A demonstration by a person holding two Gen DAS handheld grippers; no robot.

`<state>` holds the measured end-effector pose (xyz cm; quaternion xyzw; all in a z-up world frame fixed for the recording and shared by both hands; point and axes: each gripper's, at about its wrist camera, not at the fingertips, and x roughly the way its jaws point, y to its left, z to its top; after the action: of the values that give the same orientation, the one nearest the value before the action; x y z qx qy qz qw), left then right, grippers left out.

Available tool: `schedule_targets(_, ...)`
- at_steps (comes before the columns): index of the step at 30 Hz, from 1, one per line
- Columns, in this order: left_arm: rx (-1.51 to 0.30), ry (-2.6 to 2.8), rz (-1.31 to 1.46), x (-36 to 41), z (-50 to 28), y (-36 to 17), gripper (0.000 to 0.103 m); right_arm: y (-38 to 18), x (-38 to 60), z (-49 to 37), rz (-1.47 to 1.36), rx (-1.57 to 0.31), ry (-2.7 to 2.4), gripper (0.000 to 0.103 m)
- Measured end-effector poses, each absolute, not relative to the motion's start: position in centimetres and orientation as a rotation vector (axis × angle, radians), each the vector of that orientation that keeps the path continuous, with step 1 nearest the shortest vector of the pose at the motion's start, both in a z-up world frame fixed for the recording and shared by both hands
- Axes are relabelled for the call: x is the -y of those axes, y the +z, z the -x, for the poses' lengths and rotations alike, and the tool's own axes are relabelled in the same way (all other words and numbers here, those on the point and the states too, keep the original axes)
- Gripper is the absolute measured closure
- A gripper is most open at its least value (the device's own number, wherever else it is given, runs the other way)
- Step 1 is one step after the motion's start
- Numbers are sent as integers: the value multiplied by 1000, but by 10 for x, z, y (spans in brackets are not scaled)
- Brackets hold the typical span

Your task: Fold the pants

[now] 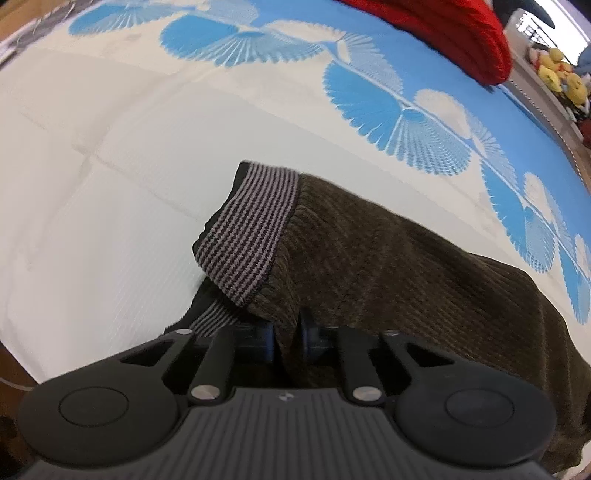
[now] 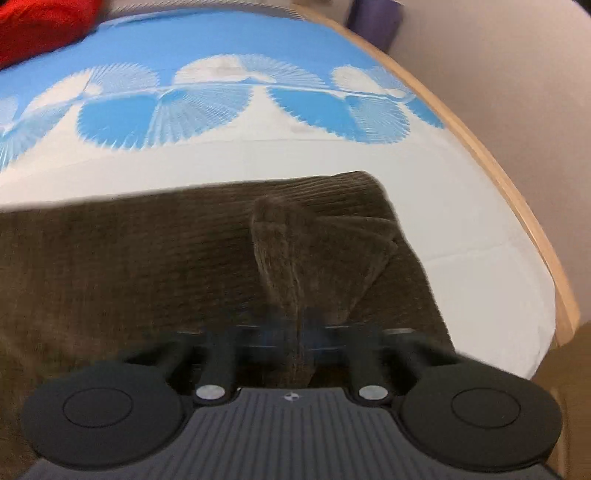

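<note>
Dark brown corduroy pants (image 1: 388,266) with striped ribbed waistband (image 1: 247,229) lie on blue-and-white fan-print bedcover (image 1: 110,184), left gripper (image 1: 288,339) and right gripper (image 2: 295,332) each pinched tight on raised cloth: fold looks begun, far from finished, flattening left

Blue-and-white fan-patterned bedspread (image 1: 424,66), red fabric (image 1: 443,33) at far edge, yellow plush toys (image 1: 557,74), purple container (image 2: 373,22)

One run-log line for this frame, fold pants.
step: grasp | left gripper: shut on pants beside striped waistband | right gripper: shut on pants fold | surface: bed sheet | pants bunched, unfolded
</note>
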<state>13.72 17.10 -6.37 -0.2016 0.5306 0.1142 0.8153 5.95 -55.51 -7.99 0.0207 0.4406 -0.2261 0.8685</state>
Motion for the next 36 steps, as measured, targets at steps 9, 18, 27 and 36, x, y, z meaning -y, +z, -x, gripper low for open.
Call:
schedule_targets(9,-1026,156,383,-177,-102,-23,92,-52,637,28,-717,-709,-714,97)
schedule_targets(18,-1207,155,267,-175,-94,-43,77,-102,648,42,-923,-929,-772,86)
schedule_targets(27,-946,262,85,-154,-89,-1,54,-91,643,36,-809,-908,-845,64)
schedule_targets(36,-1232,148,-137,-109,-118,-73,59,-99,647,33,-708,-962,-855,94)
